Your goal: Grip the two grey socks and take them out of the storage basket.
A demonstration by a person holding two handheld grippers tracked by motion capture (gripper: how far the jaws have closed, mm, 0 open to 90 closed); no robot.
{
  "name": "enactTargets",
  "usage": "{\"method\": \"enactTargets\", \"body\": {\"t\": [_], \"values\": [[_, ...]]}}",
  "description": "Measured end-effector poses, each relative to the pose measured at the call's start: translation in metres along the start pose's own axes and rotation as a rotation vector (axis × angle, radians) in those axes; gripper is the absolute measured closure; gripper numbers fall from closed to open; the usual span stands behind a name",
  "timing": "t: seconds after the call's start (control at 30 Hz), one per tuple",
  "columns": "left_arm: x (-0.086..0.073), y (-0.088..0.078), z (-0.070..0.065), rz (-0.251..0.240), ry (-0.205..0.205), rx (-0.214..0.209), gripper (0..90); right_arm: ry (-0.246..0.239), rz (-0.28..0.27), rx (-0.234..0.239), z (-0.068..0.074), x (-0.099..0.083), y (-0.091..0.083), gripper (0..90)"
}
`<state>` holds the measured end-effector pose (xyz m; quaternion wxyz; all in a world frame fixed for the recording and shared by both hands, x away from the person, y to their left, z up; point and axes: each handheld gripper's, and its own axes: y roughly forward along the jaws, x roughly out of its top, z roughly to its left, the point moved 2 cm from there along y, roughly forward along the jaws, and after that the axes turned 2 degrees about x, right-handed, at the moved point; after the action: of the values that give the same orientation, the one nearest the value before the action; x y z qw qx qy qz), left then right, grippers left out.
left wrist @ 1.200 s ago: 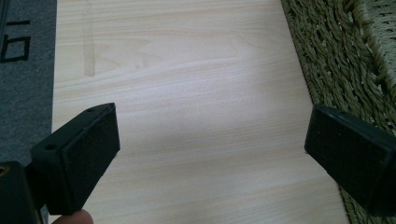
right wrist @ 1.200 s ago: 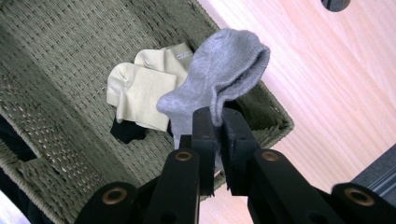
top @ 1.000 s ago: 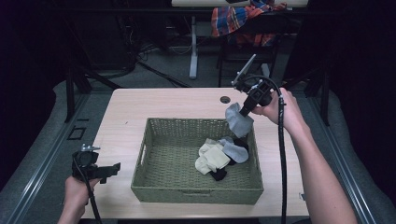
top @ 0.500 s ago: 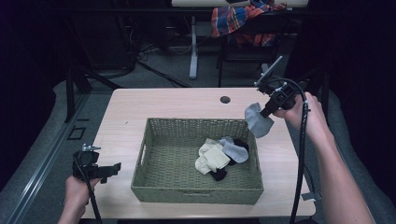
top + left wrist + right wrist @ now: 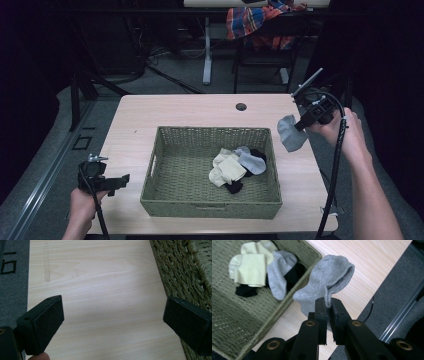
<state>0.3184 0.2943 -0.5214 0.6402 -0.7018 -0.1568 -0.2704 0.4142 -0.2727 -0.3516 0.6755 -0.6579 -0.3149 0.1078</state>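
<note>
A grey sock (image 5: 291,132) (image 5: 325,287) hangs from my right gripper (image 5: 302,124) (image 5: 329,305), whose jaws are shut on its edge, above the table to the right of the woven basket (image 5: 155,160) (image 5: 242,322). Inside the basket lie a pale yellow sock (image 5: 226,168) (image 5: 249,267), another grey sock (image 5: 251,161) (image 5: 278,275) and a black sock (image 5: 234,187) (image 5: 244,290). My left gripper (image 5: 120,181) (image 5: 112,320) stands open over bare table by the basket's left wall, nothing between its pads.
The light wooden table (image 5: 190,112) (image 5: 100,277) has a round cable hole (image 5: 241,106) at the back. Grey floor lies on both sides. A chair with plaid cloth (image 5: 260,22) stands behind the table.
My right gripper has carried the grey sock up out of the basket and to the right, past the basket's right rim. The left gripper has kept still.
</note>
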Motion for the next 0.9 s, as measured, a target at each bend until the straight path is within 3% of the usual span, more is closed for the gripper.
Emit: {"method": "enactTargets", "body": {"t": [0.4,0.67,0.9], "values": [[0.0,0.001,0.0,-0.002,0.002,0.003,3.3,0.112,0.01,0.026,-0.028,-0.027,0.041,85.0],[0.0,0.001,0.001,0.0,-0.002,0.002,3.3,0.126,0.045,0.065,-0.03,-0.039,0.07,85.1],[0.001,0.001,0.001,0.001,0.008,0.0,3.3,0.149,0.091,0.07,-0.029,-0.047,0.102,85.1]]}}
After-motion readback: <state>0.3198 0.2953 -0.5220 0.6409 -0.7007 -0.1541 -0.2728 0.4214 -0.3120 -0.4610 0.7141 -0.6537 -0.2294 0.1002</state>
